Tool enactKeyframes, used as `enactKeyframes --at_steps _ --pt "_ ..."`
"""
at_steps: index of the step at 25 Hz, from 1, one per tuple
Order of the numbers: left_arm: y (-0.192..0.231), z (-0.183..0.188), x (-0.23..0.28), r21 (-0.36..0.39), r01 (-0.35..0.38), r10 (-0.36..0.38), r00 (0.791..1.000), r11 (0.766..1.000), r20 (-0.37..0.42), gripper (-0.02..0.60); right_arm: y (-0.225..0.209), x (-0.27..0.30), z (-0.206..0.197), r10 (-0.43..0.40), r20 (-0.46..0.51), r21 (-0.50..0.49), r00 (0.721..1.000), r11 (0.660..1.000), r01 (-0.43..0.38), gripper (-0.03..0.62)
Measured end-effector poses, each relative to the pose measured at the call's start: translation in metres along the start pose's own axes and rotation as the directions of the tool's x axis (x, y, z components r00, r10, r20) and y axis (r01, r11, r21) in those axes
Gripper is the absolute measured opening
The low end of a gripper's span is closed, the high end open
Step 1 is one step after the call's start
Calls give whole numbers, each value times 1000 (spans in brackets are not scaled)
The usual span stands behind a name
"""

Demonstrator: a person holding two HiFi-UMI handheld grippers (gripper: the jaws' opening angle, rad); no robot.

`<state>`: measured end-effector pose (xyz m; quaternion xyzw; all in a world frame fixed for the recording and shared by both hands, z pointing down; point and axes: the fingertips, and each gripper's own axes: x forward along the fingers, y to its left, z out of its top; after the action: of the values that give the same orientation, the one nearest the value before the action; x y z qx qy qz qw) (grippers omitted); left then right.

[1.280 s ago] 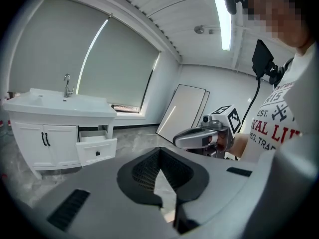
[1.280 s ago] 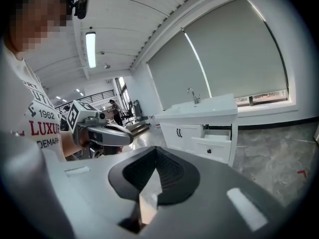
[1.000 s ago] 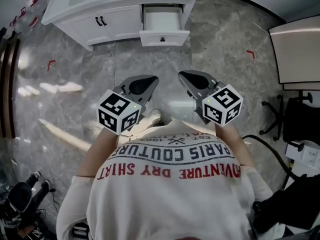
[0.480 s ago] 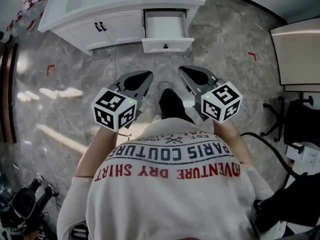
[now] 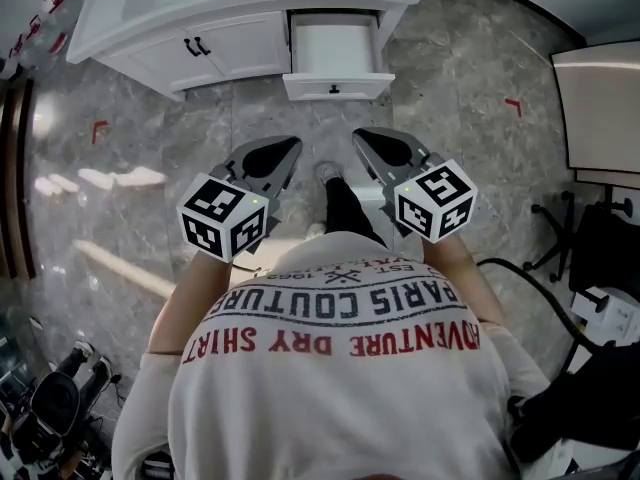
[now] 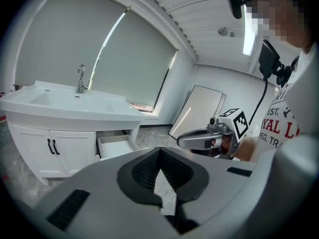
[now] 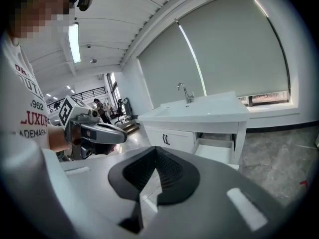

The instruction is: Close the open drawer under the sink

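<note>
Head view looks steeply down from well back of the sink cabinet (image 5: 150, 18). Both gripper views face it from low, and all three share its open drawer (image 5: 335, 50).

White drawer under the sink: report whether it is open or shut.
Open: the white drawer juts out past the front of the white vanity cabinet, and its inside is visible from above.

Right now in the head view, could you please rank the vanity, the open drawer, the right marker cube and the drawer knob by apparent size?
1. vanity
2. open drawer, only slightly larger-looking than the cube
3. right marker cube, nearer the camera, so that pair is unsure
4. drawer knob, smallest
</note>
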<state>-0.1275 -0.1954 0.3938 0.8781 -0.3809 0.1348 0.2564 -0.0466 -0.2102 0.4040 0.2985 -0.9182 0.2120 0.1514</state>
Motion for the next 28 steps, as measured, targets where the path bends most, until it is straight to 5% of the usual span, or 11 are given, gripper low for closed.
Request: enactKeyframes --at_steps 12,28 --pt "33 11 38 -33 -23 22 1000 999 -21 0 -58 39 -2 -44 -3 -7 999 999 44 2" --pt "92 -20 81 -129 -110 92 986 986 -137 0 -171 147 -112 -136 -165 78 977 985 150 2"
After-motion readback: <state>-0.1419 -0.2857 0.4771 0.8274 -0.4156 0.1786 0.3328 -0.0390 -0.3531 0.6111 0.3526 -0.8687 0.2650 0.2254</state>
